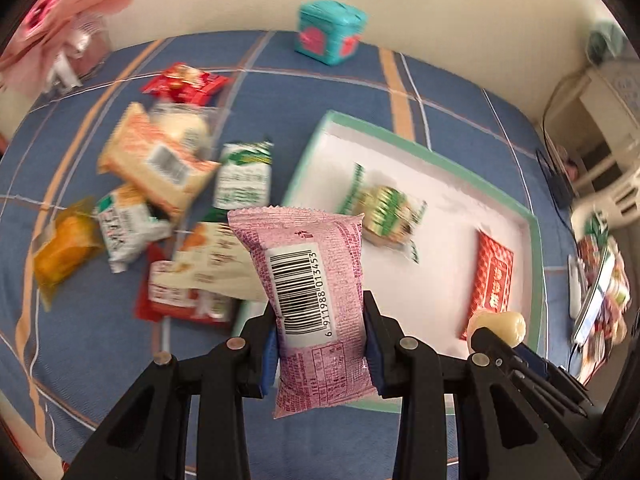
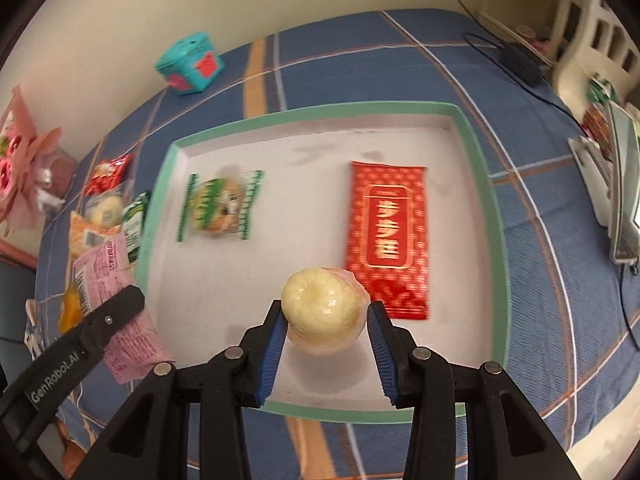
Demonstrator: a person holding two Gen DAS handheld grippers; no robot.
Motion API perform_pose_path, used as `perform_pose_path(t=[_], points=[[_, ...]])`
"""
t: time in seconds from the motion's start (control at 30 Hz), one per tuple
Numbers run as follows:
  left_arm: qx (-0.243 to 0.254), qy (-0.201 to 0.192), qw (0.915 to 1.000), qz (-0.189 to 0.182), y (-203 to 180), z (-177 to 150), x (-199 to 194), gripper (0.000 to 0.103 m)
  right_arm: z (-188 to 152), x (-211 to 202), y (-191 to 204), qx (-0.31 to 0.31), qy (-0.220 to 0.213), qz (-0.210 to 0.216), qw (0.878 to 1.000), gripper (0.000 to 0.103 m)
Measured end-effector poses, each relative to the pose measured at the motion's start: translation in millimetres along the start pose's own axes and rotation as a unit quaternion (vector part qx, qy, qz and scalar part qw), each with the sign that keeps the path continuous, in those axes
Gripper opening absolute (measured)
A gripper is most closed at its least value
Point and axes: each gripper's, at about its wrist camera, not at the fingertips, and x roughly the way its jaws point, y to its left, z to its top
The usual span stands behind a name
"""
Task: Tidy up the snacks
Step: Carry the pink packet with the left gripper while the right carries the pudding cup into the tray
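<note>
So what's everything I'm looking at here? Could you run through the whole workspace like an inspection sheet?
Surface: blue plaid cloth over the table.
Job's things: white tray with green rim holds a green-wrapped cookie and a red packet, lying apart; a pile of loose snacks sits beside the tray.
Clutter: teal box, pink bouquet.
Grippers: left gripper shut on a pink packet; right gripper shut on a pale round pastry above the tray.
Cables: black cord at the far right edge.
Surroundings: cream wall, white furniture.
</note>
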Motion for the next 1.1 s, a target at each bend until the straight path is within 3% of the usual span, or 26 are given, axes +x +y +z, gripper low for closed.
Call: perform_pose_path(t=[0.2, 0.3, 0.47, 0.6, 0.87, 0.93, 1.1], points=[[0.023, 0.016, 0.9996, -0.006, -17.1, -1.4, 8.2, 0.041, 0.1, 7.1, -2.4, 0.005, 0.012, -0.003, 1.000, 0.045], [0.015, 0.016, 0.9998, -0.003, -13.3, 2.0, 6.6, 0.050, -0.6, 9.3, 1.6, -0.001, 0.014, -0.008, 1.000, 0.046], [-0.014, 0.020, 0.9997, -0.002, 4.8, 5.8, -2.2, 0.053, -2.6, 7.5, 9.2, -0.014, 0.012, -0.014, 1.000, 0.049], [-0.042, 0.006, 0.9991, 0.005, 28.1, 12.0, -15.5, 0.069, -3.6, 4.3, 24.1, -0.034, 0.004, -0.013, 0.999, 0.069], [-0.086, -0.032, 0.9943, 0.055, 81.9, 22.5, -34.2, 0.085, -10.5, -2.9, 63.1, -0.082, -0.014, 0.004, 0.997, 0.090], [-0.094, -0.039, 0.9921, 0.073, 96.3, 24.0, -37.8, 0.086, -12.3, -3.7, 72.0, -0.089, -0.020, 0.009, 0.996, 0.102], [-0.122, -0.061, 0.9843, 0.112, 133.5, 25.5, -46.3, 0.094, -17.0, -9.9, 101.8, -0.116, -0.052, 0.023, 0.992, 0.103]])
